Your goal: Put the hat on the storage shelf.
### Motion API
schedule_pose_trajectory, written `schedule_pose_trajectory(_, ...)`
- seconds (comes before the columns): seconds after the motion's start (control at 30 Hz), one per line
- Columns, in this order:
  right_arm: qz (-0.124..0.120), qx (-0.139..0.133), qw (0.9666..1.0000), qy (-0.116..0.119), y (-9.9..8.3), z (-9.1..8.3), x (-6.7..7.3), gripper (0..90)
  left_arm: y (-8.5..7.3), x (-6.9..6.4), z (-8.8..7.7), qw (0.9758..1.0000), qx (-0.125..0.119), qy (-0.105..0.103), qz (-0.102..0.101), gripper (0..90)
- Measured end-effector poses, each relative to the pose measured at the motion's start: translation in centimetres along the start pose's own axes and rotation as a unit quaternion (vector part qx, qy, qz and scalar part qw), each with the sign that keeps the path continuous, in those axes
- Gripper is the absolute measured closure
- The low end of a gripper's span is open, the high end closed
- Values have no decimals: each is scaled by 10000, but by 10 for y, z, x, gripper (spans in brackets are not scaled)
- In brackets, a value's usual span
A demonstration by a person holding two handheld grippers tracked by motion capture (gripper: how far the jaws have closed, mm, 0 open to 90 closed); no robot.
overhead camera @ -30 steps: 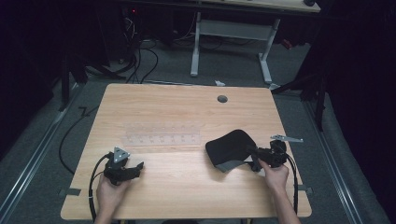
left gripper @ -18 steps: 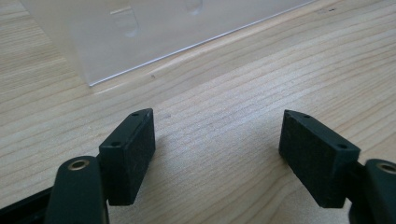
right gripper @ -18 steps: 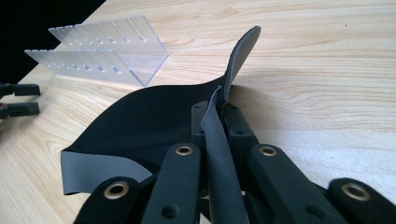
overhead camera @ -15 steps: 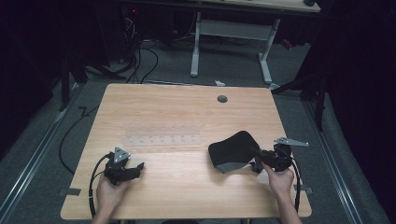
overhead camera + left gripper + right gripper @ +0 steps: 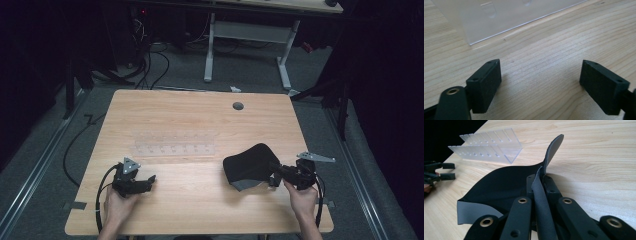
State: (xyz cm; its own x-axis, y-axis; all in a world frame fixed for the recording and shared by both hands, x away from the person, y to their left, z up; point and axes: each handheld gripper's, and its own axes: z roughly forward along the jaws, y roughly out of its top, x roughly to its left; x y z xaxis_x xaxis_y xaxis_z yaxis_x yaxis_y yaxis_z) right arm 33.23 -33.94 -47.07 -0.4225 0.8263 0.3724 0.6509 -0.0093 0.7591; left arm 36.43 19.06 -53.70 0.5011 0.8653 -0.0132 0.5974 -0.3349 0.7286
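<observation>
A black mat with a grey underside [image 5: 248, 166] lies on the right half of the wooden table [image 5: 200, 120], its near edge curled up. My right gripper [image 5: 278, 176] is shut on the mat's right edge; in the right gripper view the grey edge [image 5: 541, 195] stands pinched between the jaws. A clear plastic rack [image 5: 175, 145] sits at the table's middle, seen also as the clear plastic rack [image 5: 489, 145] and the clear plastic rack [image 5: 499, 17]. My left gripper [image 5: 145, 181] rests open at the front left, with bare wood between its fingers [image 5: 484, 82].
A round grommet hole [image 5: 238, 106] lies near the table's far edge. A cable [image 5: 102, 190] trails from the left gripper over the front-left edge. Another desk's legs [image 5: 250, 45] and floor cables stand beyond the table.
My right gripper has drawn the mat's edge a little to the right and toward the front. The left gripper has stayed put.
</observation>
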Motion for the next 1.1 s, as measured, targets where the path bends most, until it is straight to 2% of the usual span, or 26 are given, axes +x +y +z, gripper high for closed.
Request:
schedule_pose_trajectory(0.37, 9, -60, 9999, 142, -2, -7, 12, 858, 0, -2, -1, 9999, -14, -75, 84, 197)
schedule_pose_trajectory(0.67, -36, -42, 9995, 302, 1, -6, 25, 858, 1, -8, -6, 9992, -135, -330, 156, 205)
schedule_pose_trajectory(0.73, -38, -44, 9994, 352, 2, -5, 27, 858, 2, -12, -9, 9986, -164, -455, 215, 207)
schedule_pose_trajectory(0.9, -64, -55, 9991, 424, 4, -5, 31, 858, 6, -21, -13, 9974, -256, -587, 341, 211)
schedule_pose_trajectory(1.1, -72, -44, 9984, 558, 7, -3, 37, 858, 15, -37, -22, 9936, -482, -796, 633, 211)
